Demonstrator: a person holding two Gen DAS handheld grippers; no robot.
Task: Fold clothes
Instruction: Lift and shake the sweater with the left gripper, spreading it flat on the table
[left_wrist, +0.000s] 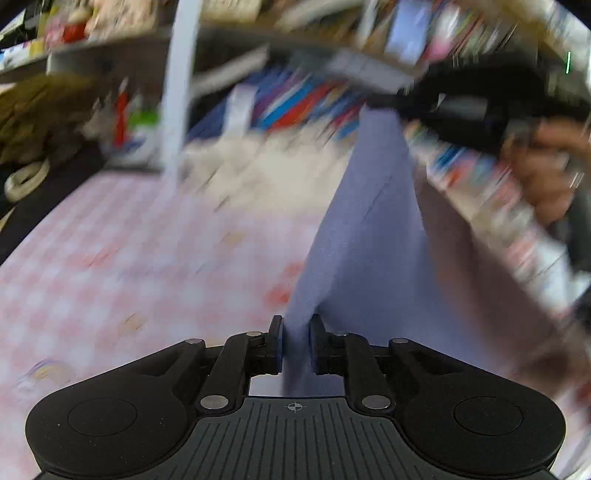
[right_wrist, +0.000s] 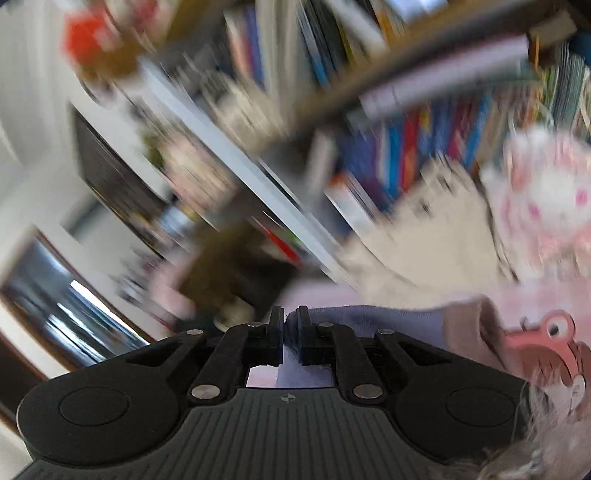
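Cloth (left_wrist: 369, 240) ran taut from left gripper (left_wrist: 297, 345), jaws slightly apart w/ the fabric between, toward 1 o'clock, up to right gripper (right_wrist: 291, 341), clamped on it.

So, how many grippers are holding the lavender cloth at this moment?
2. The left gripper has the lavender cloth between its fingers near the checked table cover. The right gripper pinches a raised corner. Blur may hide detail.
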